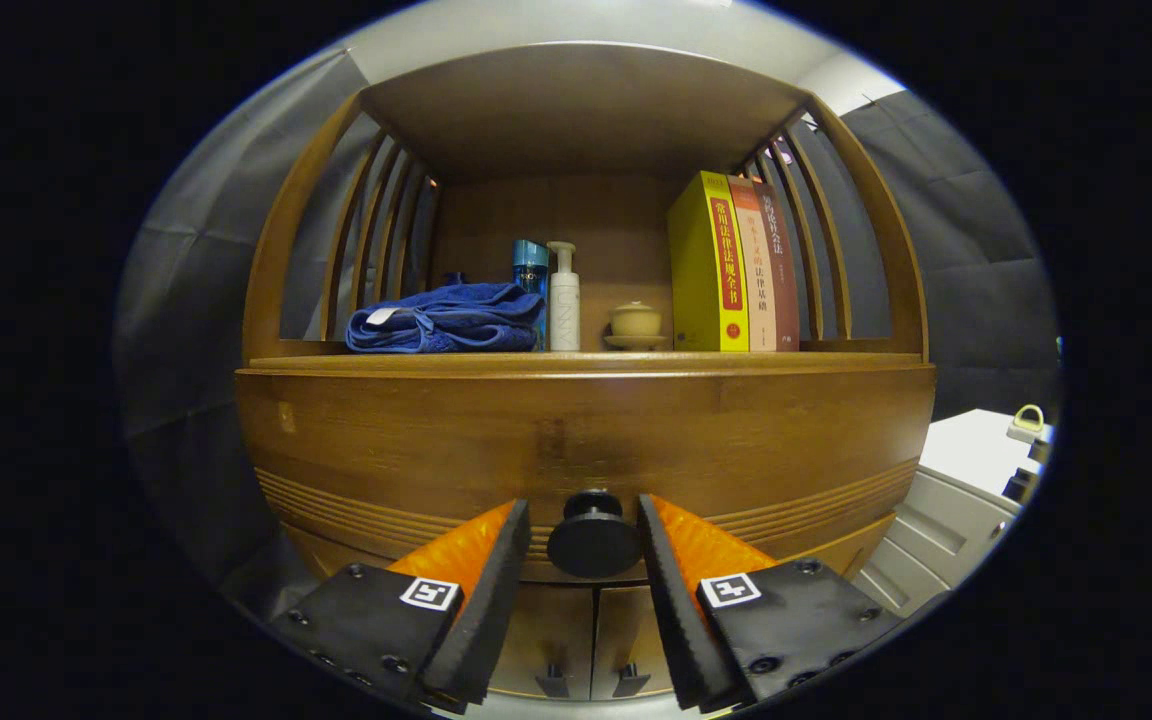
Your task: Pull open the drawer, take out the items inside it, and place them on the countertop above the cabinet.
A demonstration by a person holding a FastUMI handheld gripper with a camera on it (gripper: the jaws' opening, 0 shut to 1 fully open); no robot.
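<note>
Gripper view. We find the gripper point(584, 515) squared up to the wooden cabinet, its two fingers spread apart with the round dark knob point(593, 541) of the drawer point(576, 440) sitting between them. A gap shows on each side of the knob, so the fingers are not yet pressing it; the tongs stand open around it. The drawer front is flush with the cabinet, still closed, and the items inside it are hidden from us.

On the countertop point(586, 362) above lie a folded blue towel point(446, 320), a blue bottle point(529, 270), a white pump bottle point(564, 300), a small lidded pot point(636, 322) and three upright books point(733, 265).

Our judgement on the step in hand: close both fingers evenly on the knob, seating them behind its head, not on its rim, then draw straight back along the drawer's travel. A skewed or lifting pull risks slipping off. The bare stretch of countertop at the front looks narrow; placement will need care.
</note>
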